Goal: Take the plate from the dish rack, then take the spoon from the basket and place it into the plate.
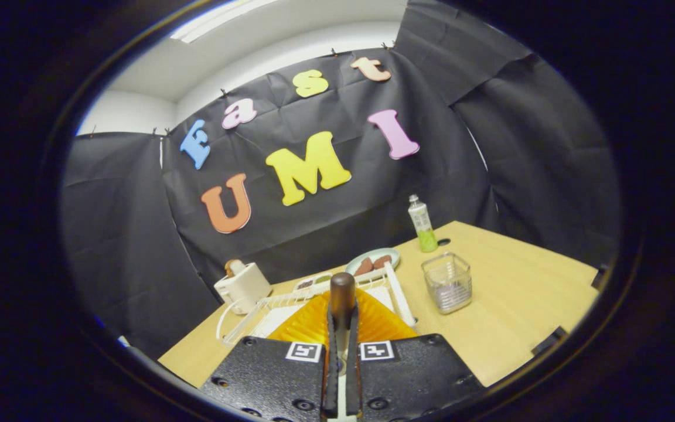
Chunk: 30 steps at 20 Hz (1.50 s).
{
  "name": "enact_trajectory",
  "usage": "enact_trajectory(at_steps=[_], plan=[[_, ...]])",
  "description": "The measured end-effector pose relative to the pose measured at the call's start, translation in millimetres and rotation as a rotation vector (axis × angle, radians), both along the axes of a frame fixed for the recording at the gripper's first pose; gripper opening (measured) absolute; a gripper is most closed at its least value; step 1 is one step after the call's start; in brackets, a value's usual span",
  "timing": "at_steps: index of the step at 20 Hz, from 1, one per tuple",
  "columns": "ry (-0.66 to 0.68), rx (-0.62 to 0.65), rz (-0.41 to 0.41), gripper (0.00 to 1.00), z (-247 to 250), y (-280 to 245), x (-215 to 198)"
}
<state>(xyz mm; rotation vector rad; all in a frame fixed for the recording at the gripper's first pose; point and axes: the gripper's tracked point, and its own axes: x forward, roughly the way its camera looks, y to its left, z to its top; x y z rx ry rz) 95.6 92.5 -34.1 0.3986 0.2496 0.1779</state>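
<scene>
Matt wood table (507, 305); glossy orange plastic plate (308, 322); clear plastic basket (447, 282); white wire rack (255, 313); wall cloth matt, creased.

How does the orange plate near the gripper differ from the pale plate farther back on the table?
The orange plate is ridged and sits in the white dish rack, with the gripper closed on its rim; the pale plate is smooth-rimmed and lies beyond the rack on the table, apart from the gripper. The orange plate carries nothing I can see, while the pale plate holds brown pieces. Both are round.
</scene>
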Motion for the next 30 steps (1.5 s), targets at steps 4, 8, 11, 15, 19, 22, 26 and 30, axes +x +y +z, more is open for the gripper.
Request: enact_trajectory(at_steps=[4,8,11,15,19,22,26,30], plan=[[0.031,0.063,0.037,0.1,-23.6,33.1,-12.0],[0.043,0.043,0.069,0.11,-49.4,58.0,-21.0],[0.087,0.058,0.106,0.13,-68.7,73.6,-26.1],[0.115,0.082,0.145,0.18,-72.2,75.0,-29.2],[0.082,0.059,0.089,0.3,-64.5,48.9,-23.7],[0.053,0.026,0.044,0.39,-54.9,28.5,-19.5],[-0.01,-0.07,0.009,0.53,-33.2,3.8,-13.7],[-0.129,-0.153,-0.011,0.78,7.6,-10.3,-20.1]])
